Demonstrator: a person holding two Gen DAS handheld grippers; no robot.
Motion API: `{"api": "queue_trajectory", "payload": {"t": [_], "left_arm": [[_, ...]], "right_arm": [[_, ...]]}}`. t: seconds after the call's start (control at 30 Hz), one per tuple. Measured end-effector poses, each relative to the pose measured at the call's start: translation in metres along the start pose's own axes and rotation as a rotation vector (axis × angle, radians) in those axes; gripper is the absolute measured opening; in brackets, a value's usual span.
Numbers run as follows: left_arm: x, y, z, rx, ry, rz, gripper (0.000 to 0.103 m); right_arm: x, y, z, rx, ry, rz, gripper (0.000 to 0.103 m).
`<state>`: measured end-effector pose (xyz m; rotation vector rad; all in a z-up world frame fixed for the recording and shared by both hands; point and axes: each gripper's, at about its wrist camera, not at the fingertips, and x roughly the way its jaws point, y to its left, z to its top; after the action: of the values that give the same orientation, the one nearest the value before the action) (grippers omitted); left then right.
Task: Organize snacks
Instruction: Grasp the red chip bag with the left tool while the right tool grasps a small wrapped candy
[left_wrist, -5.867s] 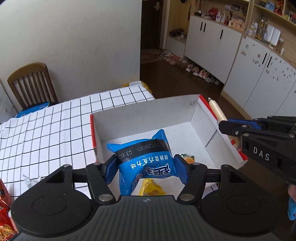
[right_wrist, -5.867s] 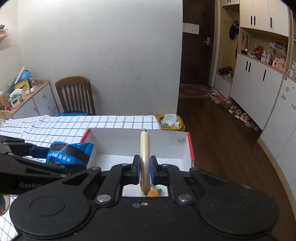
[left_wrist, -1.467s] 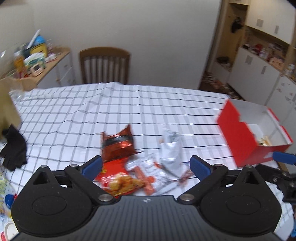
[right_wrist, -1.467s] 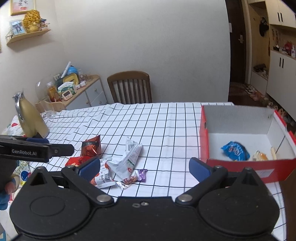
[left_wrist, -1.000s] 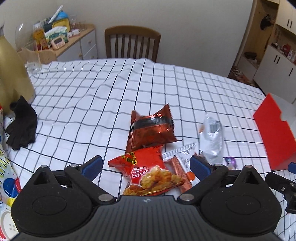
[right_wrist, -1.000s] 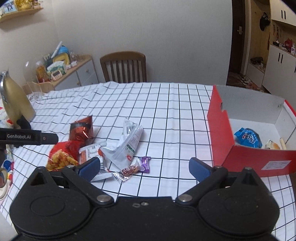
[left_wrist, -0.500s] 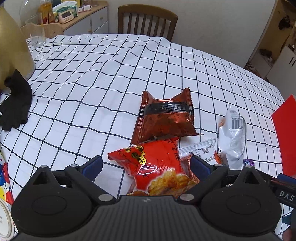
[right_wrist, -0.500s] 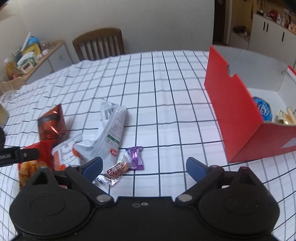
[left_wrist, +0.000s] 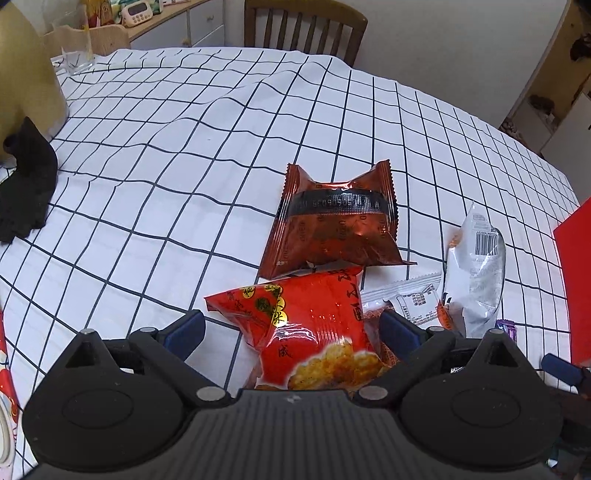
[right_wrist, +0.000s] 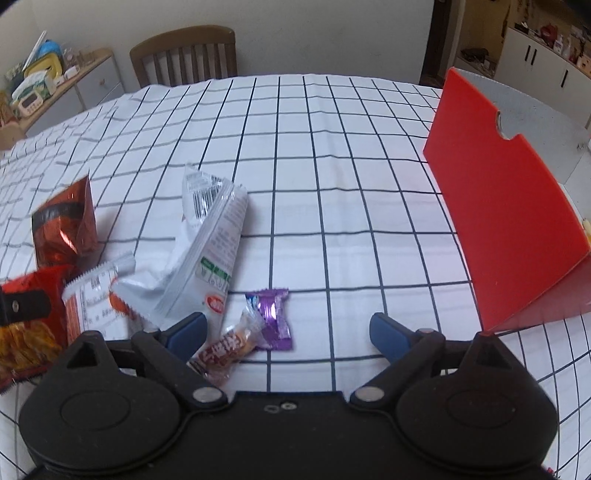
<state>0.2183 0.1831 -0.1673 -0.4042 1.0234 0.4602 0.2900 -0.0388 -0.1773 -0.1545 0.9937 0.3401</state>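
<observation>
**A:** Your left gripper (left_wrist: 291, 326) has its jaws spread wide, empty, with the red snack bag (left_wrist: 310, 332) lying right between the fingers. What's your plan?

**B:** Close on it there?

**A:** Yes, but go lower first and take it across the puffy middle, not the crimped edge. The brown packet (left_wrist: 336, 225) lies just ahead of your fingertips and seems to overlap the bag's far end; the white wrapper (left_wrist: 413, 295) touches it beside your right finger. Lift straight up so neither drags along.

**B:** And the right gripper (right_wrist: 286, 326)?

**A:** Also wide apart and holding nothing. The purple candy (right_wrist: 271, 317) and the small toffee (right_wrist: 229, 343) sit between its fingers, nearer the left one, with the long white pouch (right_wrist: 207, 258) ahead of that finger. I'd pinch one candy only.

**B:** Room to move?

**A:** Open tablecloth (right_wrist: 332, 184) ahead and to the right of that claw, up to the red box (right_wrist: 506, 229). Its near wall stands tall, so you'll likely need to carry over the rim.
</observation>
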Motion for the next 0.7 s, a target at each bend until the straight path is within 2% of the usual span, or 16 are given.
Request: {"api": "queue_trajectory", "payload": {"t": [0.17,0.27,0.37,0.5,0.57,0.63,0.7], "left_arm": [[0.002,0.002,0.0,0.0,0.001,0.003,0.101],[0.004,0.002,0.0,-0.003,0.005,0.002,0.1],[0.004,0.002,0.0,-0.012,0.012,-0.012,0.1],[0.004,0.001,0.0,-0.018,0.018,-0.029,0.077],[0.002,0.002,0.0,-0.03,0.014,-0.039,0.072],[-0.002,0.003,-0.001,-0.031,0.005,-0.042,0.065],[-0.004,0.005,-0.001,-0.039,0.0,-0.043,0.062]], "right_arm": [[0.0,-0.001,-0.012,-0.061,0.008,0.005,0.091],[-0.005,-0.003,-0.021,-0.104,-0.002,0.014,0.085],[-0.009,-0.003,-0.023,-0.135,-0.019,0.041,0.074],[-0.012,0.003,-0.022,-0.164,-0.026,0.072,0.053],[-0.012,0.006,-0.022,-0.174,-0.028,0.083,0.045],[-0.013,0.008,-0.022,-0.188,-0.03,0.09,0.031],[-0.014,0.009,-0.022,-0.193,-0.031,0.098,0.02]]}}
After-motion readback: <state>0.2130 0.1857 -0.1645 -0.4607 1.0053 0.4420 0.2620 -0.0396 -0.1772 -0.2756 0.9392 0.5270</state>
